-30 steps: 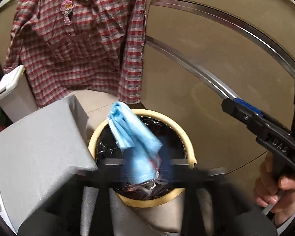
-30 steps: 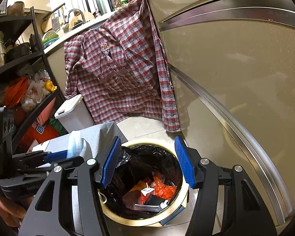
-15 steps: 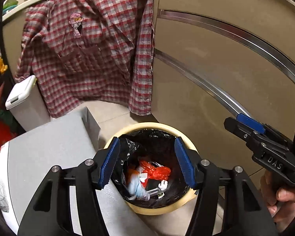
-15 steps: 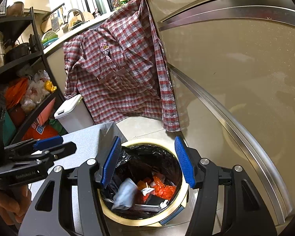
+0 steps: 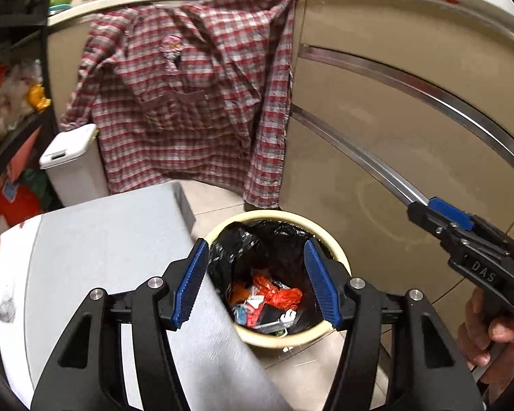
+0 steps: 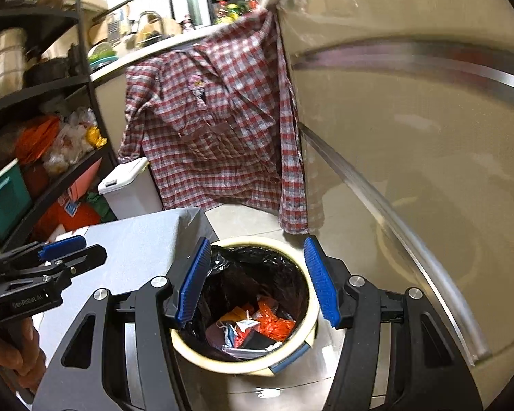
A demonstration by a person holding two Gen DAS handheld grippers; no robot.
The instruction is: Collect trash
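A cream round trash bin [image 5: 342, 260] with a black liner stands on the floor and holds mixed trash [image 5: 270, 298], orange wrappers and a light blue piece among it. It also shows in the right wrist view [image 6: 185, 349]. My left gripper [image 5: 257, 284] is open and empty above the bin's near left rim. My right gripper [image 6: 257, 284] is open and empty above the bin. Each gripper shows from the side in the other's view, the right one [image 5: 438, 215] at the right edge and the left one [image 6: 72, 250] at the left.
A grey table top [image 5: 96, 250] lies left of the bin. A red plaid shirt [image 5: 188, 102] hangs over the counter behind. A white lidded bin [image 5: 72, 157] stands on the floor beside a dark shelf rack [image 6: 48, 191] with bags. Beige cabinet fronts [image 5: 394, 144] run along the right.
My left gripper opened and let go of the light blue trash, which fell into the bin. The left gripper has since pulled back and up. The right gripper has hardly moved.
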